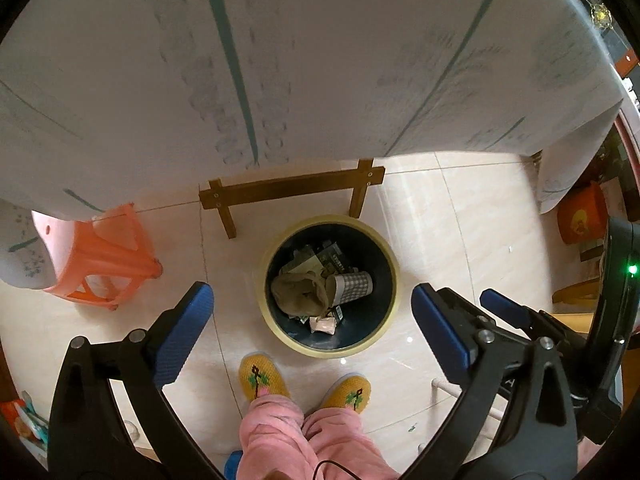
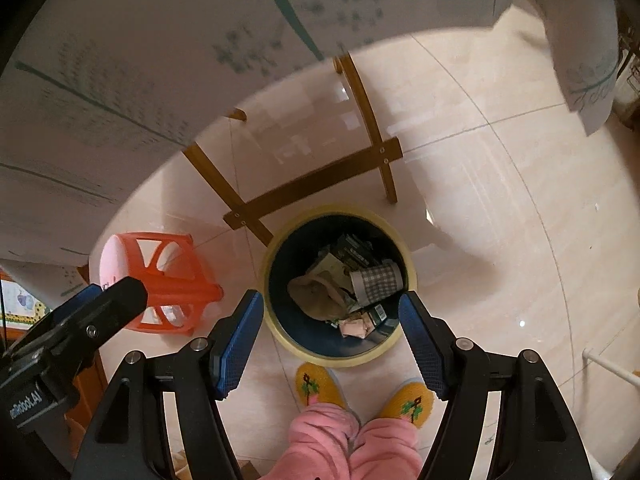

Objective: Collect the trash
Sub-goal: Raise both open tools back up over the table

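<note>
A glossy cream tiled floor fills both downward-looking wrist views, in a room with a cloth-covered table. Nearest the cameras, a person's pink trouser legs and yellow embroidered slippers stand on the tiles. The left gripper hangs above the floor with its blue-padded jaws spread wide and nothing between them. The right gripper hangs just beside it, jaws also spread and empty; its fingers show at the right edge of the left view. Just beyond the slippers sits a round trash bin with a pale yellow rim and dark inside. In it lies the trash: a checked paper cup, crumpled brown paper, dark printed packets and a small pink wrapper. To the left of the bin stands an orange plastic stool. Behind the bin is the wooden table frame, and above it a white tablecloth with teal stripes.
</note>
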The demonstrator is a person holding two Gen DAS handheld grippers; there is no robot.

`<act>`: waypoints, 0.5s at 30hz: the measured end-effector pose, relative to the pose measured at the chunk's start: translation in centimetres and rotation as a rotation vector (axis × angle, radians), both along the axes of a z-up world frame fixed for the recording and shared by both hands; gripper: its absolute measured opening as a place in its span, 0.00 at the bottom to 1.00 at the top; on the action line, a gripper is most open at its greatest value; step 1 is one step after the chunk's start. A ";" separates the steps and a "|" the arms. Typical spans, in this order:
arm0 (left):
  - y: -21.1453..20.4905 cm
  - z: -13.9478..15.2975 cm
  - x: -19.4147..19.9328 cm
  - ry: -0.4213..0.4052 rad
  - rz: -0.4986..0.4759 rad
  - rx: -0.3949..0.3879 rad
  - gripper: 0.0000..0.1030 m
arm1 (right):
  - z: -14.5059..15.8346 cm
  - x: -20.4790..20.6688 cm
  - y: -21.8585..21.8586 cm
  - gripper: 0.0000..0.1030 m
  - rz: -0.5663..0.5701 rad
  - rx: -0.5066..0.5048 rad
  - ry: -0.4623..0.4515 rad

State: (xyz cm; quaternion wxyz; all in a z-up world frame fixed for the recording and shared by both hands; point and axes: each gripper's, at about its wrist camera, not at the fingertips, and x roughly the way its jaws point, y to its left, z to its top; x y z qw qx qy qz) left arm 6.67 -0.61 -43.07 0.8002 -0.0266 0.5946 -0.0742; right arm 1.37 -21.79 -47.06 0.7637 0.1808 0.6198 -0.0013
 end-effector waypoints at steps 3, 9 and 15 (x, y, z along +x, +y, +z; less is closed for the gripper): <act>0.1 2.5 -0.3 -0.015 0.005 -0.002 0.96 | 2.5 -0.1 -0.2 0.69 -0.008 0.002 -0.010; 0.3 7.5 -0.8 -0.045 0.013 0.021 0.96 | 7.7 -0.4 -0.5 0.72 -0.009 -0.007 -0.032; 1.0 12.2 -1.6 -0.057 0.050 0.024 0.96 | 13.0 -0.7 -0.5 0.73 0.000 -0.014 -0.065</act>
